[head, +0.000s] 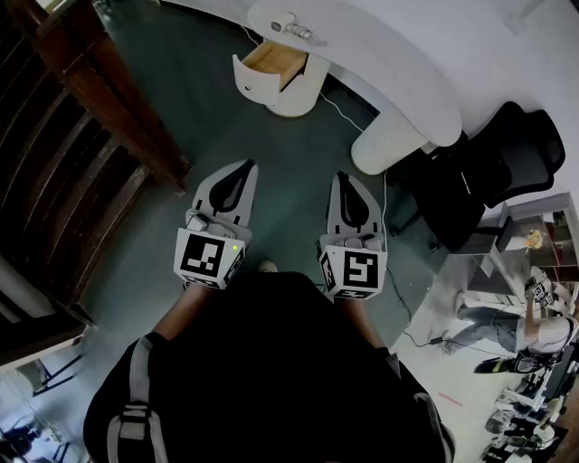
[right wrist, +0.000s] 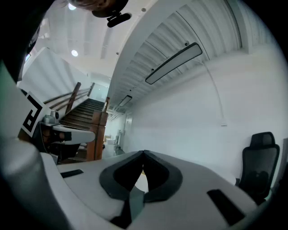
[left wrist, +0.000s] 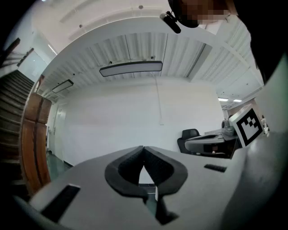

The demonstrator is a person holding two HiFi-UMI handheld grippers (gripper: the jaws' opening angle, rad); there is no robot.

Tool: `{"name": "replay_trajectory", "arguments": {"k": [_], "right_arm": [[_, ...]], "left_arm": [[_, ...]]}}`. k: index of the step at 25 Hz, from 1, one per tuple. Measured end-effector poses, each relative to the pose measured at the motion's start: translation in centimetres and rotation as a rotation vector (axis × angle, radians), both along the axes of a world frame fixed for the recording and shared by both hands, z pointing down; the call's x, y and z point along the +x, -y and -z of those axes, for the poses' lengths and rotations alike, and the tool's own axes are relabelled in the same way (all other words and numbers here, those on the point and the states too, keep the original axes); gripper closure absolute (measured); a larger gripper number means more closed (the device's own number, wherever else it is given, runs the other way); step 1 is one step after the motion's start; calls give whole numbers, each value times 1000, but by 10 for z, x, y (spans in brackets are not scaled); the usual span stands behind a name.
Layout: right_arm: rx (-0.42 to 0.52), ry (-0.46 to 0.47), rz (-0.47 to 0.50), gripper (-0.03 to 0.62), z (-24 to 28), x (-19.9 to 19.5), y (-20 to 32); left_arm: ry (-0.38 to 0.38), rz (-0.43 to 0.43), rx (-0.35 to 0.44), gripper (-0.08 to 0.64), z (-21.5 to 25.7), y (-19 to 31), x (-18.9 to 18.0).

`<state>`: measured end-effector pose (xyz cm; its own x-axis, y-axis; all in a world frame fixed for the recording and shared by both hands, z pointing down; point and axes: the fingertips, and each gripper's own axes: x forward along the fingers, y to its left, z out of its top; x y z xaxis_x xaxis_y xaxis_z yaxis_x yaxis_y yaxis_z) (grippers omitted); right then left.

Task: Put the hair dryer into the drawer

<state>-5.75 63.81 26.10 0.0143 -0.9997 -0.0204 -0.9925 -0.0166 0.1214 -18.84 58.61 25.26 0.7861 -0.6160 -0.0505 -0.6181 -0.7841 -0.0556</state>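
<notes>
The left claw (head: 242,172) and right claw (head: 348,181) are closed tight, empty. The hair dryer (head: 289,24) sits far off on the bench (head: 407,81), above the open drawer (head: 256,83). The floor cord (head: 336,108) could trip feet.

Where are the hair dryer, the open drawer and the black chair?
hair dryer (head: 288,24): head view, its white body.
open drawer (head: 273,57): head view, bare wooden inside.
black chair (head: 529,149): head view, backrest.

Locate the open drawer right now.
Head view, top centre: the drawer stands pulled open from the white pedestal under the left end of the desk.
</notes>
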Motion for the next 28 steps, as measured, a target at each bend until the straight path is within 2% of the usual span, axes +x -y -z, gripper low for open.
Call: {"name": "replay_trajectory", "arguments": {"k": [8, 15, 20, 28], "right_arm": [[7, 7, 19, 571, 0, 11, 1], [-25, -19, 26, 568, -11, 12, 38], [-67, 25, 47, 558, -29, 16, 88], [-139, 42, 15, 497, -56, 36, 201]], "left_arm": [[8, 4, -13, 552, -3, -3, 15], [11, 6, -31, 552, -11, 28, 16], [9, -10, -49, 552, -21, 74, 23], [18, -33, -71, 552, -31, 196, 41]]}}
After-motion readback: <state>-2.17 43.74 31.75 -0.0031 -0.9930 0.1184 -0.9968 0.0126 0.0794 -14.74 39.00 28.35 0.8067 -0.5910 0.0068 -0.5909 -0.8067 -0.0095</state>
